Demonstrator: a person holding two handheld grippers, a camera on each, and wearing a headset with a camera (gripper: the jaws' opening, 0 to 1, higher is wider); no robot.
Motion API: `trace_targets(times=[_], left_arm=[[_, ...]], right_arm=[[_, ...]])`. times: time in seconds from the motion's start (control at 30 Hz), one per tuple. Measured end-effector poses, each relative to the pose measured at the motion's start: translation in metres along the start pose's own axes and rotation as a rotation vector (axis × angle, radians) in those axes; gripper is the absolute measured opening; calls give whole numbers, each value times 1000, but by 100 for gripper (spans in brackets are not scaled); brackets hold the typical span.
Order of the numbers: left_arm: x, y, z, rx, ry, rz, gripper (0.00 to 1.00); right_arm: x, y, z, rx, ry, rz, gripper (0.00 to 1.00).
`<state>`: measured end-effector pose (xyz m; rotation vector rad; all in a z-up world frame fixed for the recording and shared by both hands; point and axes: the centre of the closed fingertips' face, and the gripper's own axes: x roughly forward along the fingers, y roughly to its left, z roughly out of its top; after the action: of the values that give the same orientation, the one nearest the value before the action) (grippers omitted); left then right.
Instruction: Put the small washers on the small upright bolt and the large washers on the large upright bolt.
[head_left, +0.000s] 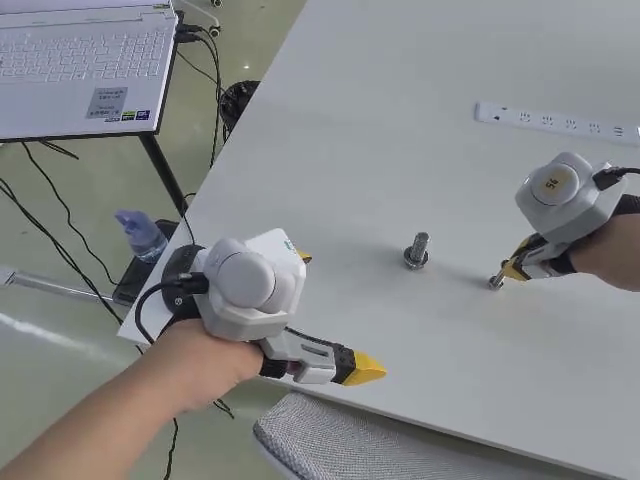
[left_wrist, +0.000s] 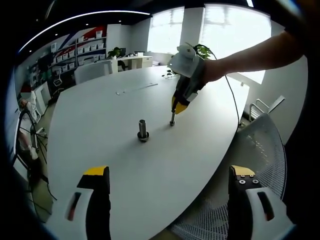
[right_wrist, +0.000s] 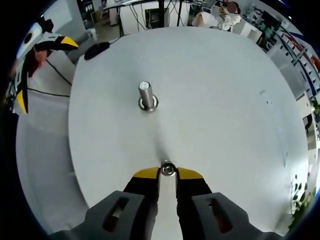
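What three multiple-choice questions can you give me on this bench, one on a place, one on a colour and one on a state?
1. Where does the small bolt stand?
A) at the tips of the right gripper
B) in a drawer
C) inside a cardboard box

2. What colour are the fingertips of the left gripper?
A) blue
B) yellow
C) red

3. How do the left gripper's jaws stand?
A) shut, holding nothing
B) shut on a screwdriver
C) wide apart, nothing between them

Key:
1 A, the right gripper view shows it between the two tips.
2 B, both tips are yellow.
3 C, bare table shows between them, and the large bolt stands well ahead.
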<state>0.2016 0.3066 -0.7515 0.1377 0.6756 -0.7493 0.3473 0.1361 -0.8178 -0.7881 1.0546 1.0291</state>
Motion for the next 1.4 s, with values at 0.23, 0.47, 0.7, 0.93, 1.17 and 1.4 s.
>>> trace_targets(times=[0.23,0.47,0.7,0.93,1.17,1.4], left_arm=[[2,0,-4,-6,7,-3,99],[4,3,-5,-7,13,-8,98],[5,4,-3,-8,11,-9,97],[2,9,1,-3,6,-3,96],[1,10,-1,-8,12,-4,95],[0,8,-7,-16,26,-10,94]], right_arm=[[4,-1,0,-2,6,0,13],[8,0,-1,-7,14,3,13],[14,1,-3,-13,23,6,13],[22,0,-5,-14,31,7,13],[31,0,-6,-13,39,8,13],[40,0,-9,-9,49,7,13]])
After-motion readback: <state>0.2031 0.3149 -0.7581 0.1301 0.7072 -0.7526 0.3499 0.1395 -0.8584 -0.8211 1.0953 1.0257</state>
